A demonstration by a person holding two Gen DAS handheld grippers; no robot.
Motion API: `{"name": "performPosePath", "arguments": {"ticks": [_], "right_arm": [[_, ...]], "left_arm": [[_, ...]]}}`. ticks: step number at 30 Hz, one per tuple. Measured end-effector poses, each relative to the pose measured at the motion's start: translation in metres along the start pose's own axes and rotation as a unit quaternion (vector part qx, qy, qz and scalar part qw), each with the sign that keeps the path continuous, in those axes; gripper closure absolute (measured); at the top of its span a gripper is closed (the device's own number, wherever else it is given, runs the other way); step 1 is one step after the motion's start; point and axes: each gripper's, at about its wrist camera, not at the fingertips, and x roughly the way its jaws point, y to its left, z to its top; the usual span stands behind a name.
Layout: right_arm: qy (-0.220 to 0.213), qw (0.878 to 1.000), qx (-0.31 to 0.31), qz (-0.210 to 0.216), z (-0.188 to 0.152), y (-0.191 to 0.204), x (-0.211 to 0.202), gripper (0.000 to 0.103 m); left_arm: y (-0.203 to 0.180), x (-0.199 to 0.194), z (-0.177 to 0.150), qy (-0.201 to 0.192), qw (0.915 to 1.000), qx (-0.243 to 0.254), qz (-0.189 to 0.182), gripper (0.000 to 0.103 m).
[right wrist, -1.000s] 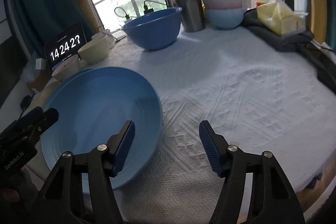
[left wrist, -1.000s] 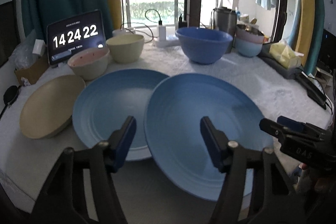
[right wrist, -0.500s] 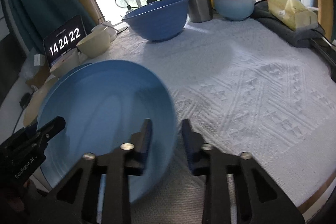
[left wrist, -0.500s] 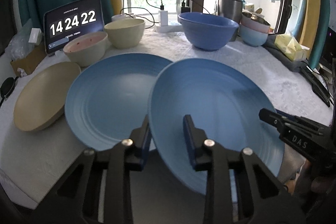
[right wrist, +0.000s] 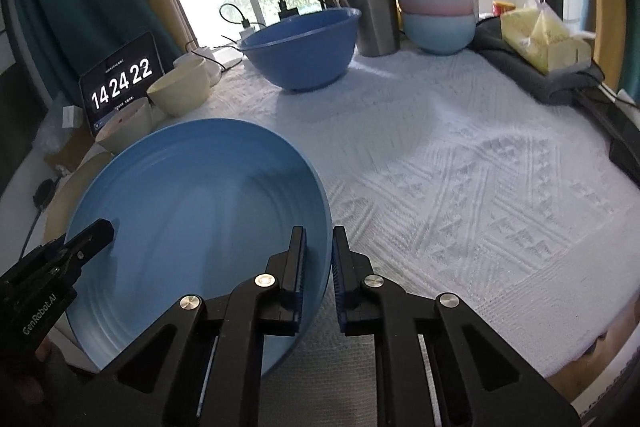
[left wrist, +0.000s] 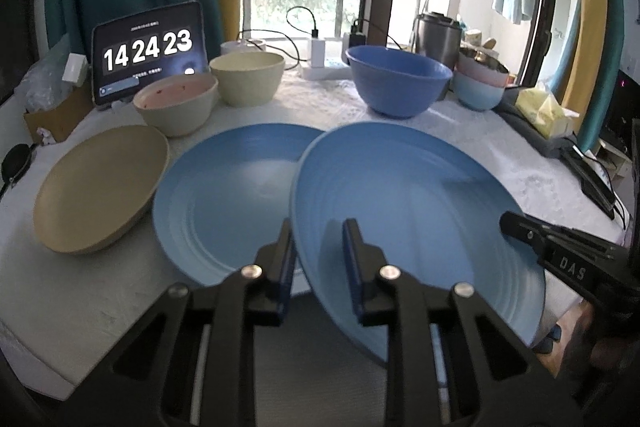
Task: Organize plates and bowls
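Both grippers hold one large blue plate (left wrist: 412, 211), lifted and tilted near the table's front edge. My left gripper (left wrist: 318, 251) is shut on its left rim. My right gripper (right wrist: 318, 259) is shut on its right rim; the plate (right wrist: 192, 211) fills the left of that view. A second blue plate (left wrist: 228, 199) lies flat on the table, partly under the held one. A tan plate (left wrist: 100, 187) lies at the left. A pink-lined bowl (left wrist: 176, 103), a cream bowl (left wrist: 248, 77) and a big blue bowl (left wrist: 398, 83) stand behind.
A tablet clock (left wrist: 148, 51) stands at the back left. A steel tumbler (right wrist: 366, 7) and stacked pastel bowls (right wrist: 438, 15) stand at the back right, beside a yellow tissue pack (right wrist: 544, 39) on a dark cloth. White textured tablecloth (right wrist: 460, 167) covers the table.
Both grippers went from open to shut on the blue plate's opposite rims, and the plate has risen and tilted off the table.
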Motion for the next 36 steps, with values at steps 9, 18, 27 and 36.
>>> {"name": "performPosePath", "arguments": {"ticks": [9,18,27,36], "right_arm": [[-0.007,1.000,-0.024,0.005,0.017,0.028,0.001,0.089],[-0.002,0.999,-0.048,0.015,0.030,0.061,0.014,0.089],[0.011,0.997,-0.070,0.022,0.038,0.091,0.035,0.089],[0.029,0.996,-0.077,0.022,0.048,0.104,0.063,0.089]], "left_arm": [[0.026,-0.006,0.009,-0.013,0.9996,-0.022,0.010,0.079],[0.057,-0.005,0.016,-0.019,0.9986,-0.039,0.031,0.079],[0.086,0.008,0.019,-0.011,0.9973,-0.053,0.049,0.079],[0.099,0.030,0.023,0.007,0.9967,-0.055,0.060,0.079]]}}
